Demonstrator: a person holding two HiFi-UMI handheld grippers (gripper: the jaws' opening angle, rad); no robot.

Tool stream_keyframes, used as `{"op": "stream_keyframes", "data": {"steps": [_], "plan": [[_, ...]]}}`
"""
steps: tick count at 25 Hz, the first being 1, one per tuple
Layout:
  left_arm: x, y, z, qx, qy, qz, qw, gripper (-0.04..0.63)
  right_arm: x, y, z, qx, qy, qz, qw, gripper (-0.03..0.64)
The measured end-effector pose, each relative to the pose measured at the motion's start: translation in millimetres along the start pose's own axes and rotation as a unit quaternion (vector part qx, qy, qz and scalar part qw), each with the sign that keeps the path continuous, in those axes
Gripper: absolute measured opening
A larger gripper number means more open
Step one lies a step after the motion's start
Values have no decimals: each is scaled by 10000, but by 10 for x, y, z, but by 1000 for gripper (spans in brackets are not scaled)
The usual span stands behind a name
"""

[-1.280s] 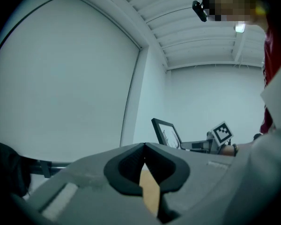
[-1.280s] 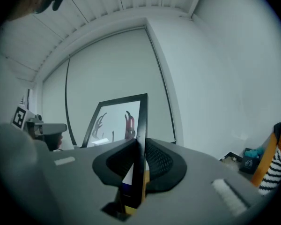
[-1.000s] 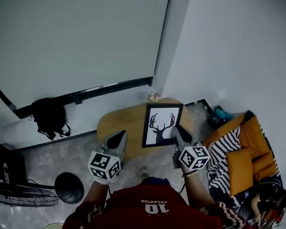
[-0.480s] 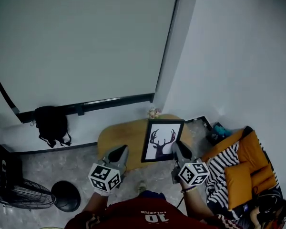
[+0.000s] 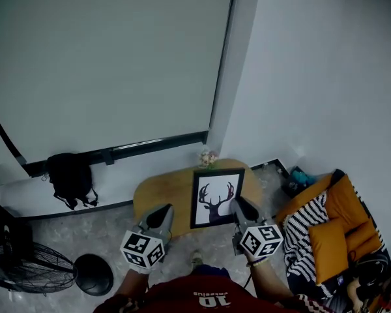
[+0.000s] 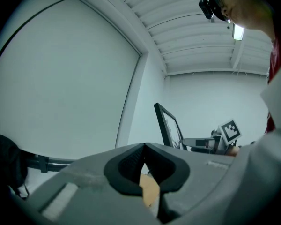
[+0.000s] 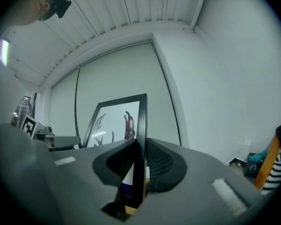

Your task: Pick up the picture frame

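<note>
A wooden table (image 5: 159, 186) stands by the far wall, with an orange sofa (image 5: 342, 220) to its right. Over the table's right half, the right gripper (image 5: 236, 205) clamps the picture frame (image 5: 215, 197) by its right edge. The left gripper (image 5: 163, 212) hovers to the left, closed and empty. Small flowers (image 5: 207, 156) sit just beyond the frame.

Red shirt (image 5: 199, 297) with white print, grey left gripper (image 5: 162, 208), grey right gripper (image 5: 236, 203) — black-and-white marker cubes (image 5: 143, 249).

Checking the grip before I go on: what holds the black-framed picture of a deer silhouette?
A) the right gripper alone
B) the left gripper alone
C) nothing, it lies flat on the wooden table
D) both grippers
A: the right gripper has its jaws clamped on the right edge of the black-framed deer picture, while the left gripper is shut on nothing, apart from the frame.
</note>
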State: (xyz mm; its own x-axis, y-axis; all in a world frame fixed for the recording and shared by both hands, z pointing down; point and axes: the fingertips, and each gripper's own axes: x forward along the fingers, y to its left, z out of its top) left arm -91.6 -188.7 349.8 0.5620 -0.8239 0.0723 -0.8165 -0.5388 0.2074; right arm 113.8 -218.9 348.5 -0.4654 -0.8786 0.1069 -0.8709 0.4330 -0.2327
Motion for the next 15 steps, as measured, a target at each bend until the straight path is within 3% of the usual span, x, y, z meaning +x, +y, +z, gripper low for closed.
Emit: {"op": "stream_keyframes", "data": {"steps": [10,15], "plan": [[20,-13,41,-3,8,-40,10000,2,18,32,31,45,2,29,10000,66],[-345,-74,-37,11,-70,-66,10000,2,-205,332,-77,-36,-60,52,10000,66]]}}
